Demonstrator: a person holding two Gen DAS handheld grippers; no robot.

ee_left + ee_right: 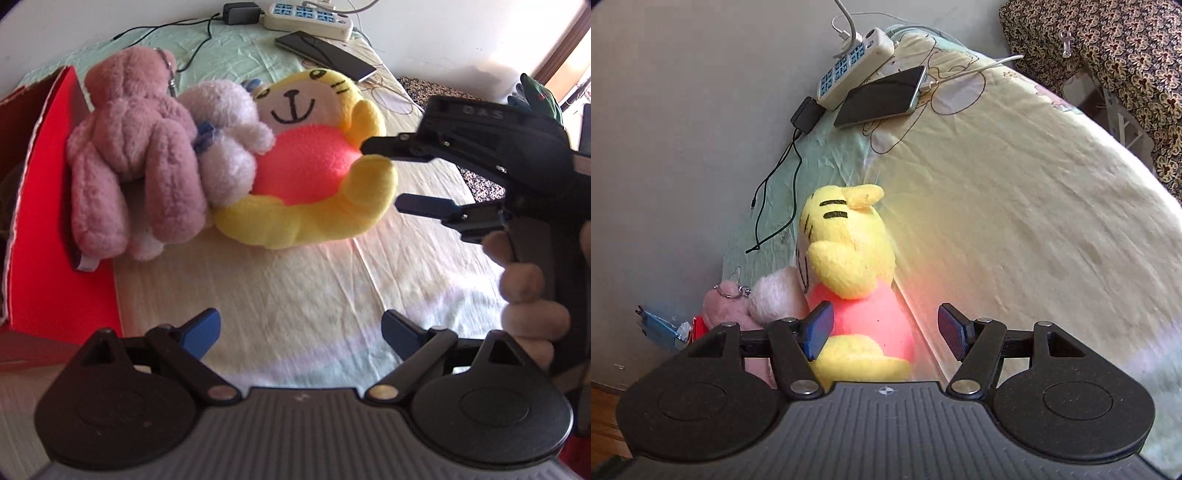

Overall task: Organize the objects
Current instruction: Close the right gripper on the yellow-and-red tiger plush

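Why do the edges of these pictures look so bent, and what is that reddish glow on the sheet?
Left wrist view: the fisheye lens bows the red box and blurs the rim; the sheet is washed out by bright light. Right wrist view: the wall and bed edge curve likewise; the glow beside the yellow plush toy looks like light tinted by its pink belly.

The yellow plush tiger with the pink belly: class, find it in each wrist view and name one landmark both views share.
Left wrist view: the yellow plush tiger with the pink belly lies centre frame, face up, against the white plush toy, with the right gripper at its arm.
Right wrist view: the tiger sits lower centre, seen side-on.
Shared landmark: the white power strip beside the black phone.
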